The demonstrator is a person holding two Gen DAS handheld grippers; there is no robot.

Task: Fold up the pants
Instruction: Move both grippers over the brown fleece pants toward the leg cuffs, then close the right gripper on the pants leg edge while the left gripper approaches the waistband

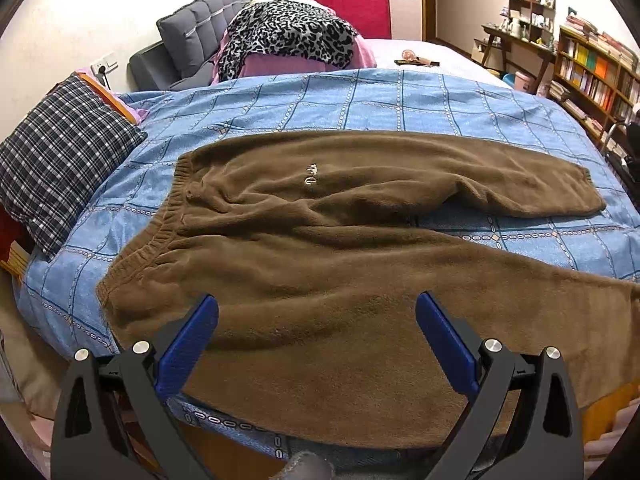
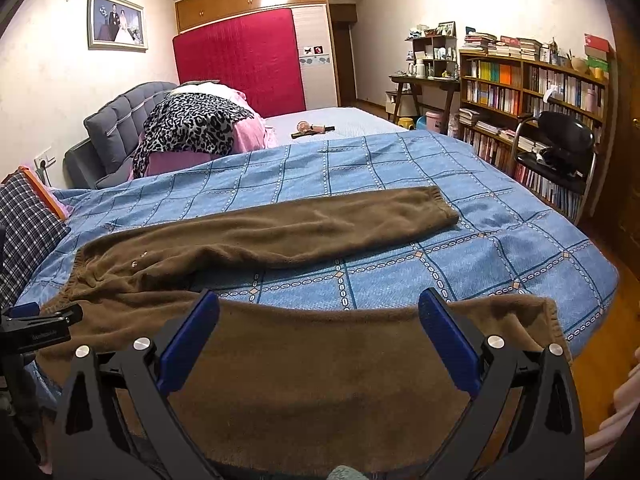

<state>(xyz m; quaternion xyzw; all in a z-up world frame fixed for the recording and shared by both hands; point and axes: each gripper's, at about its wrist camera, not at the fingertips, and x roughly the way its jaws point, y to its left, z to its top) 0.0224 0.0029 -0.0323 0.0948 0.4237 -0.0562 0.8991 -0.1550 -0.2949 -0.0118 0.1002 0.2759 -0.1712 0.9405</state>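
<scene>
Left wrist view shows the brown pants (image 1: 320, 240) spread flat on the blue bedspread (image 1: 360, 96), legs splayed, ready for folding. The left gripper (image 1: 317, 316) and right gripper (image 2: 319, 312) hover over the near leg, jaws wide apart, holding nothing.

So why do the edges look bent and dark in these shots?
Left wrist view: a fisheye lens bows the blue bedspread and blackens the corners. Right wrist view: same curving, the bookshelf leans, and glare flares on the wooden cabinets.
</scene>
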